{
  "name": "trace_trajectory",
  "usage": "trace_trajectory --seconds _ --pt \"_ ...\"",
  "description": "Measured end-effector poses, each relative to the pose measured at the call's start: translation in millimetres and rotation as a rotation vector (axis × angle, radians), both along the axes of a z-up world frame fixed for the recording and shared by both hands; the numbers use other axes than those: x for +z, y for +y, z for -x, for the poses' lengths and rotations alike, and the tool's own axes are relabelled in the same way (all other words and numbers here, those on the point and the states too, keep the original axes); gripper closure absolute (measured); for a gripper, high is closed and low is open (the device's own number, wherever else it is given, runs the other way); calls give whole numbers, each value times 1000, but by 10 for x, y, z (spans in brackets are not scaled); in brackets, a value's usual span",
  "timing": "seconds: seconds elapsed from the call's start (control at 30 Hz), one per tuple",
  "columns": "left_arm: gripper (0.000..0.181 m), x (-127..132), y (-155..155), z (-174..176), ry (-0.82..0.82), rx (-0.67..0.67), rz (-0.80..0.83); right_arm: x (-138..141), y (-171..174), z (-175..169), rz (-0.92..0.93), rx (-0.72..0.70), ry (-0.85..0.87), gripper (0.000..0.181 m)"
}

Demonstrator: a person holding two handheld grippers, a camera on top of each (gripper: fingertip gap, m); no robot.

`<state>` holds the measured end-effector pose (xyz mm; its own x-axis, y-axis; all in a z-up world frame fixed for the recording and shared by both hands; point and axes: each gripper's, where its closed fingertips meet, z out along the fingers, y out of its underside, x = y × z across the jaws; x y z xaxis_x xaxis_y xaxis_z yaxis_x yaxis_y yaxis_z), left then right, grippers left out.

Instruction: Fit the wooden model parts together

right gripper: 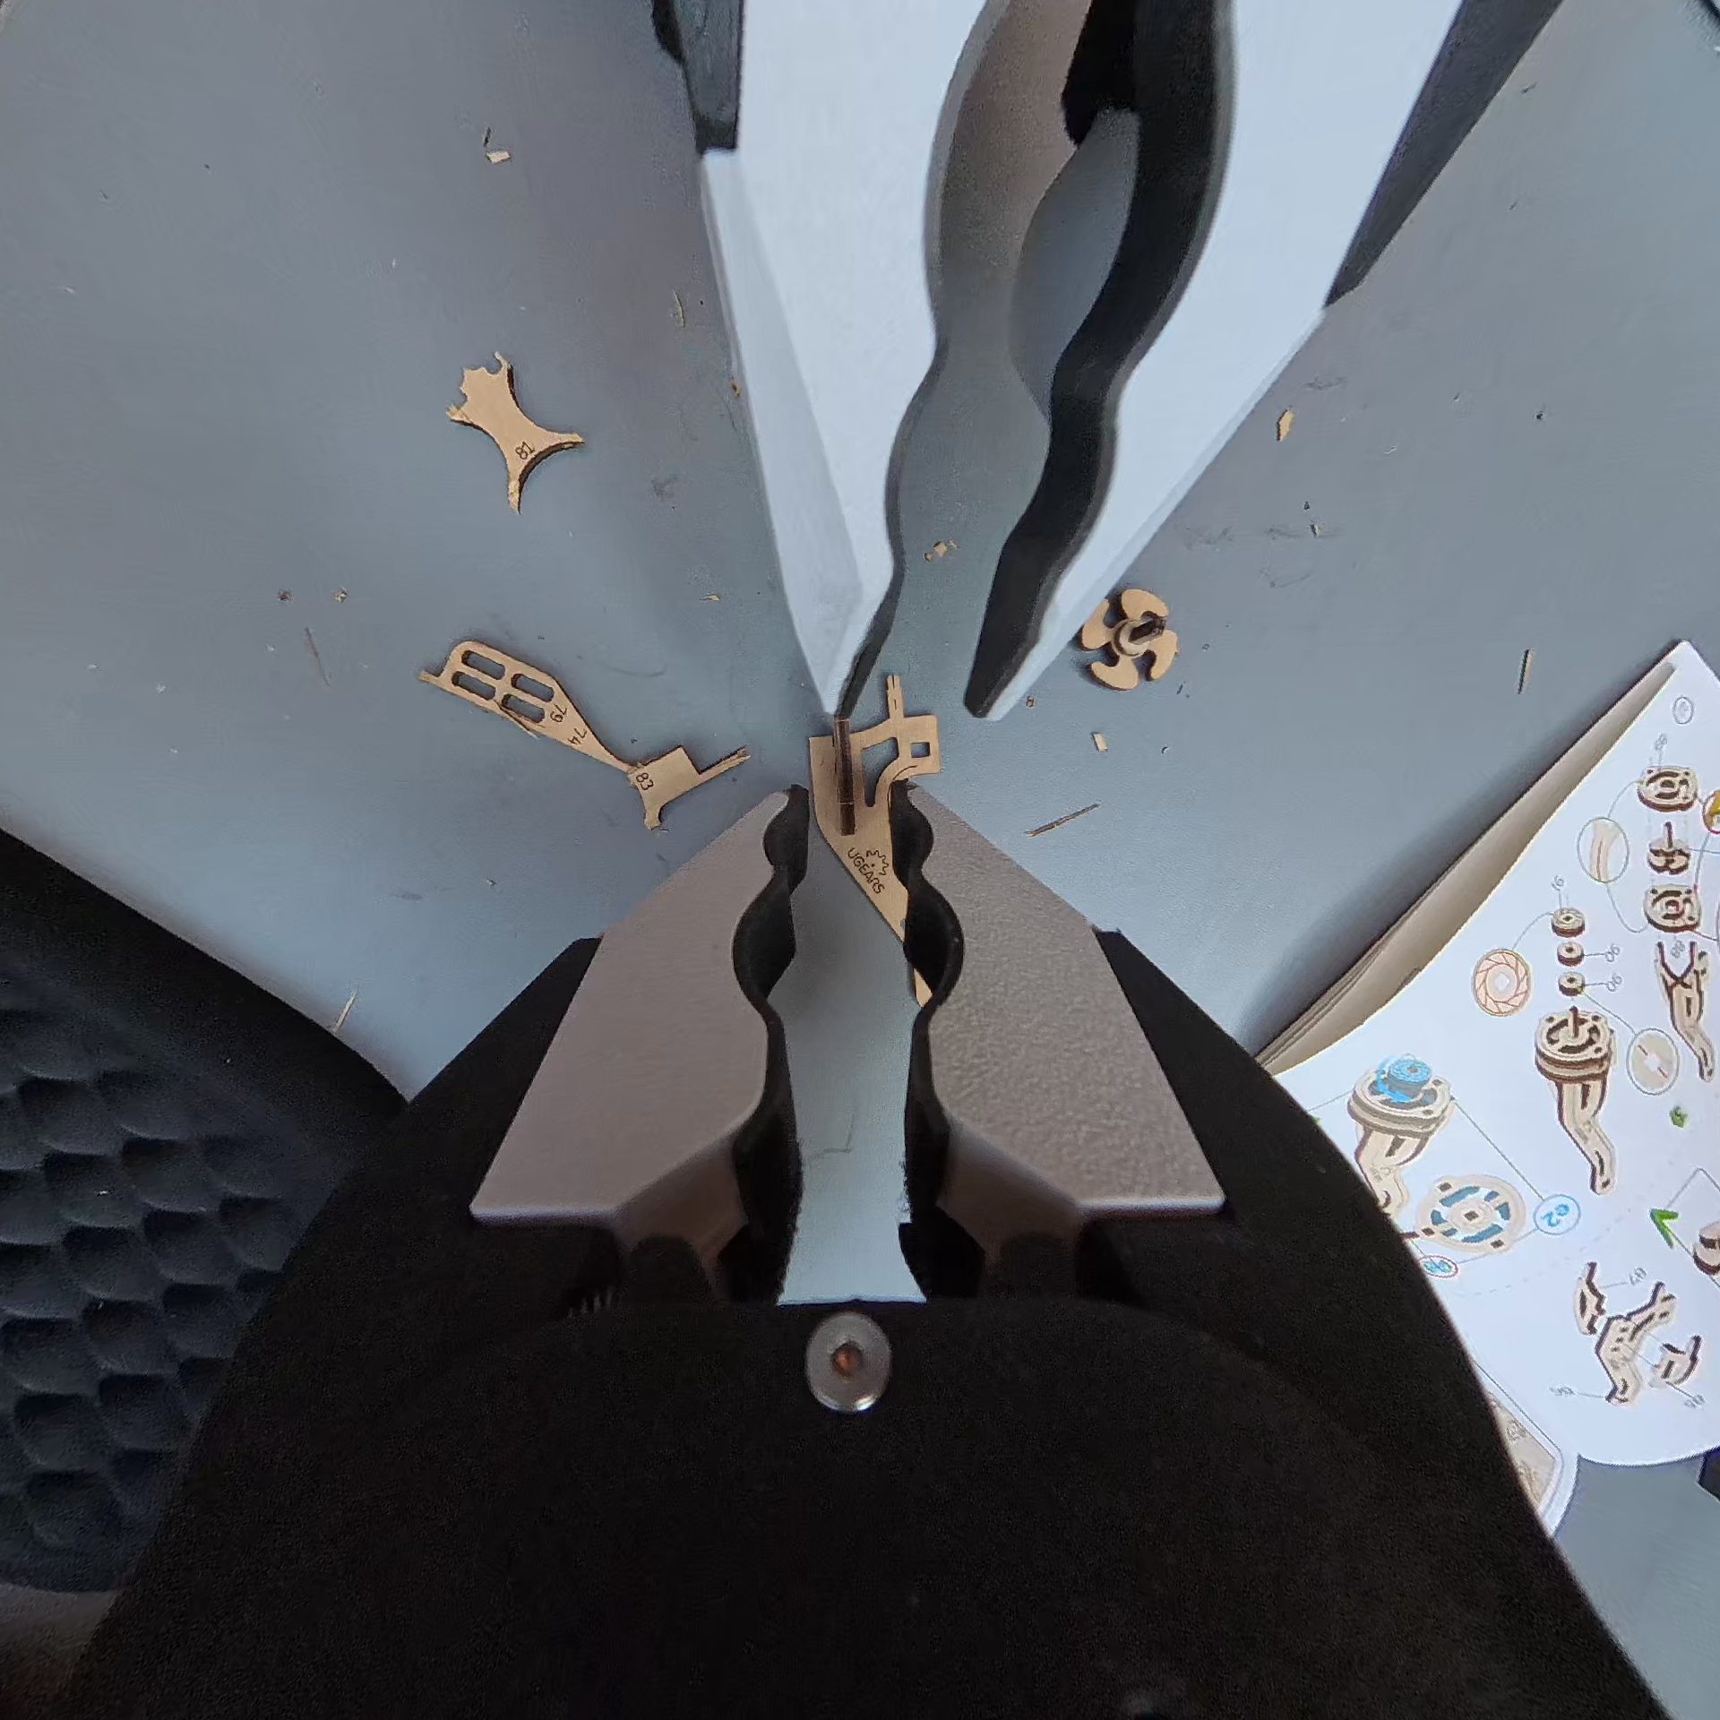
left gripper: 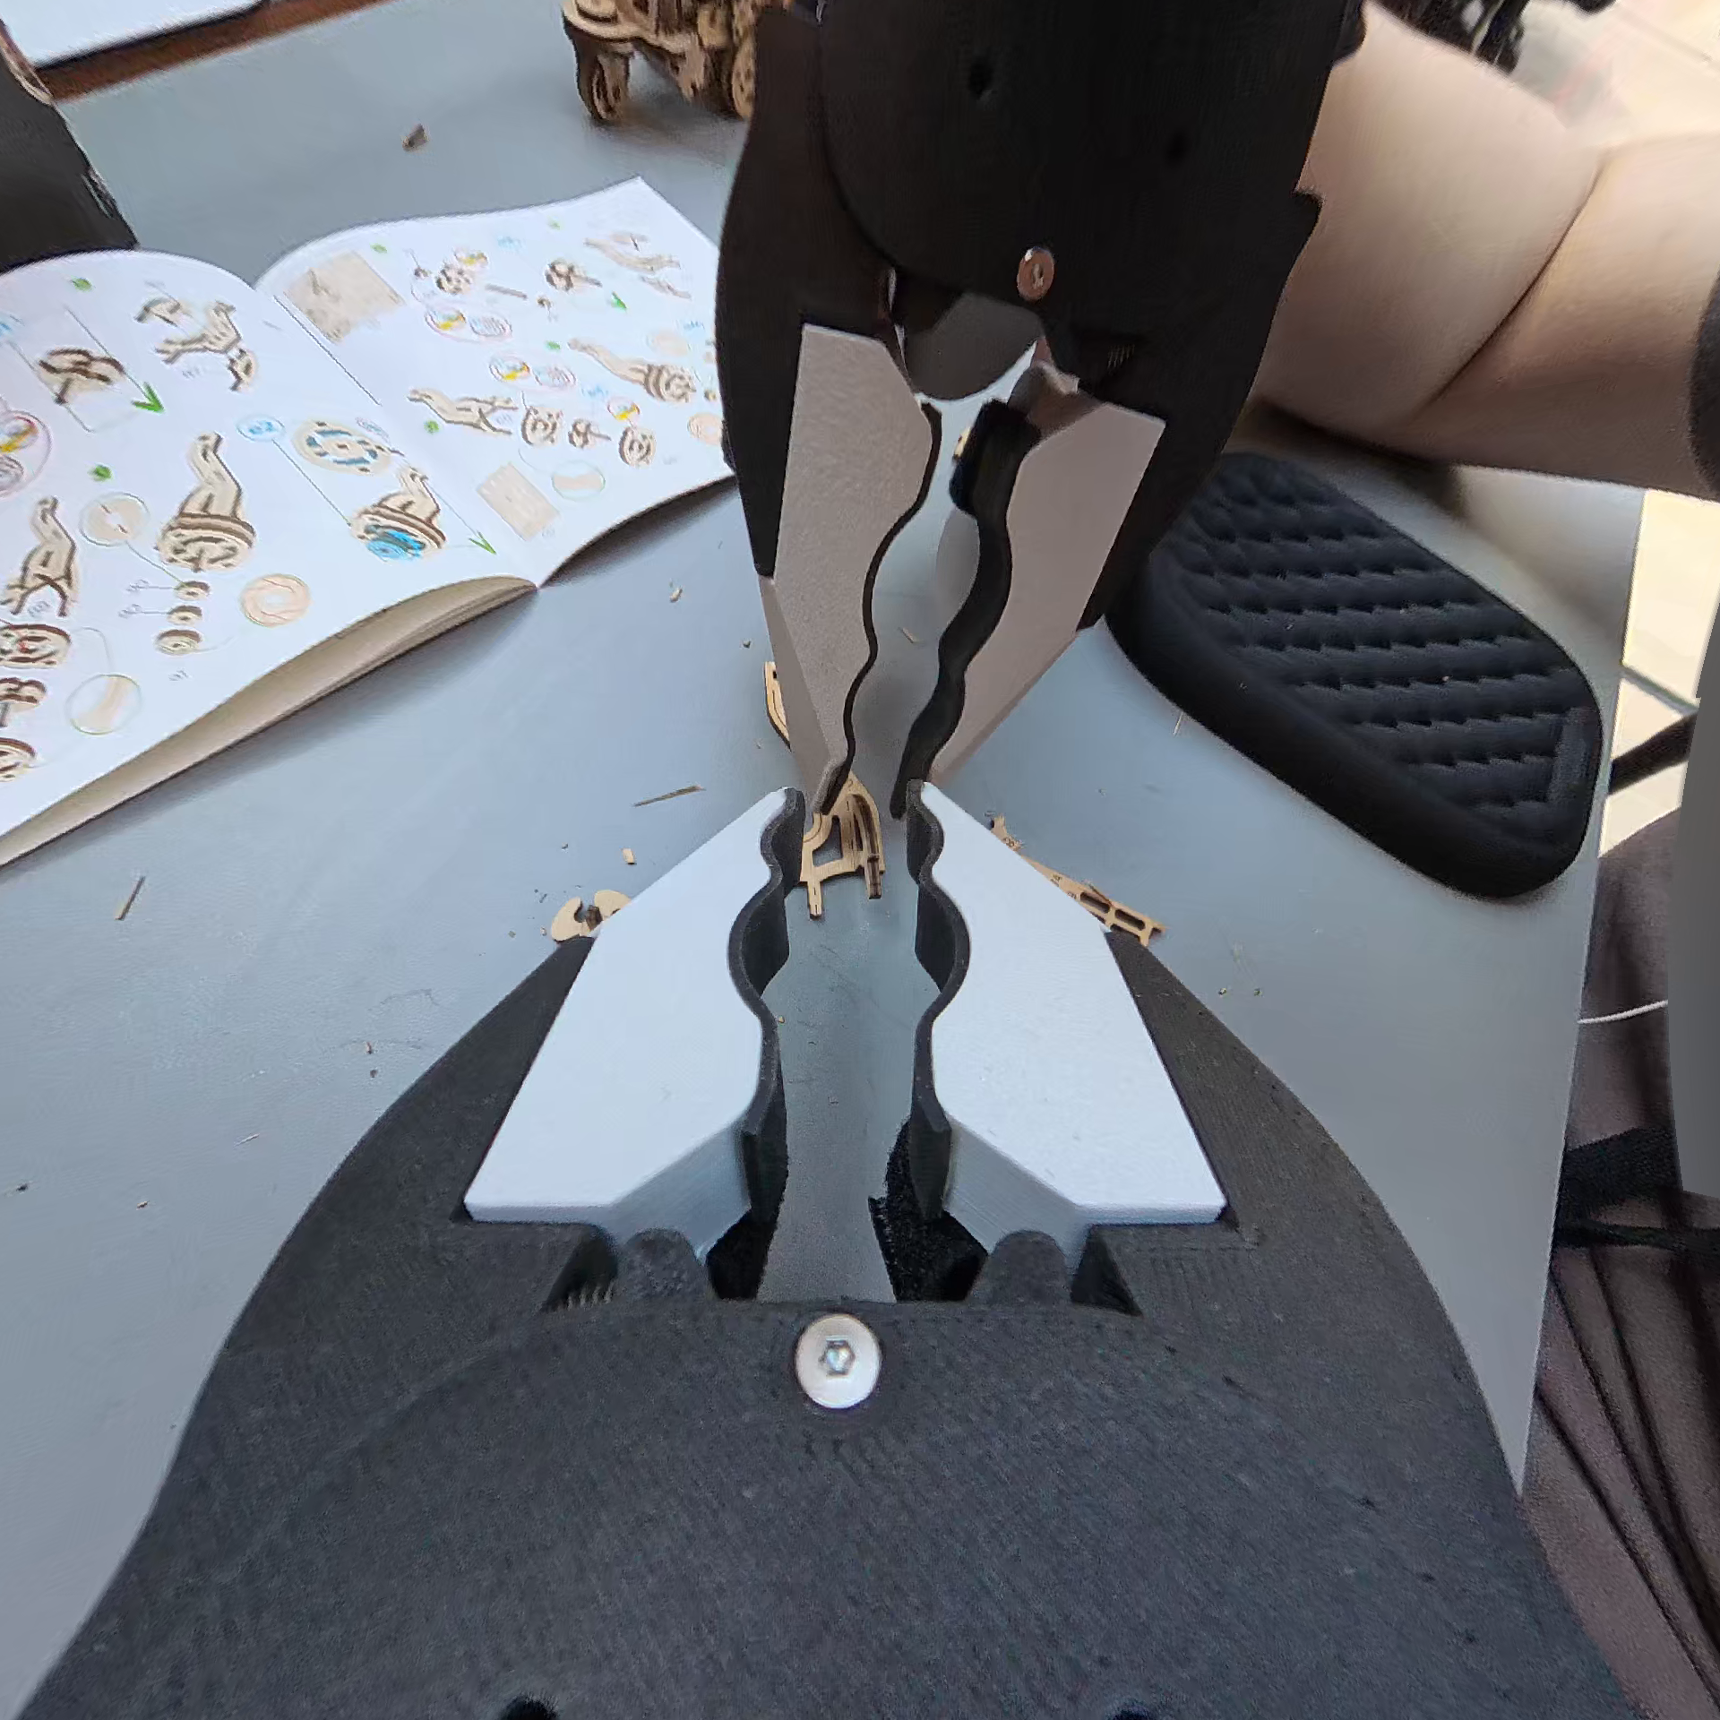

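Grey table [right gripper: 279, 279] lay chip-strewn; the flat wooden frame piece [right gripper: 875, 838] sat at frame centre between your left gripper [left gripper: 854, 808] and right gripper [right gripper: 849, 802], both parted and gripping nothing. You needed to steady it before pressing the dark peg [right gripper: 843, 777].

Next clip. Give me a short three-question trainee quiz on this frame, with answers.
1. True or false: the left gripper and the right gripper are both shut.
2. The wooden part lies: A between the two grippers' tips; B on the black pad; C in a box.
3. Fill in: an open ___ with drawings lies on the table.
Key: 1 false, both are open; 2 A; 3 booklet.
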<state>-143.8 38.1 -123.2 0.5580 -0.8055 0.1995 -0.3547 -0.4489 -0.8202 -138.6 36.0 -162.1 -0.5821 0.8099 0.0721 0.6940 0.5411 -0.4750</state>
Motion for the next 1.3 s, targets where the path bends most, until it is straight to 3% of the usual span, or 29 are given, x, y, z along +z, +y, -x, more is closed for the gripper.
trace_trajectory --seconds 0.13,0.47,0.8,1.03,1.1,1.2,1.3 --pt "163 148 30 42 -73 20 -26 -17 -40 47 -24 26 12 166" --pt "167 -25 59 64 54 36 -42 -23 -67 70 -34 43 2 179" --pt "168 -41 70 64 67 41 -50 -47 -57 48 -28 34 -25 179" --pt "162 145 99 103 -18 66 -84 -24 -18 94 -21 24 46 178" --pt "162 224 75 102 -50 56 -96 -7 -38 61 65 11 24 178" --pt "159 244 50 113 -55 49 -89 48 -9 44 168 -50 8 159" --pt "161 270 12 92 -72 35 -79 80 170 -33 88 -124 23 159"
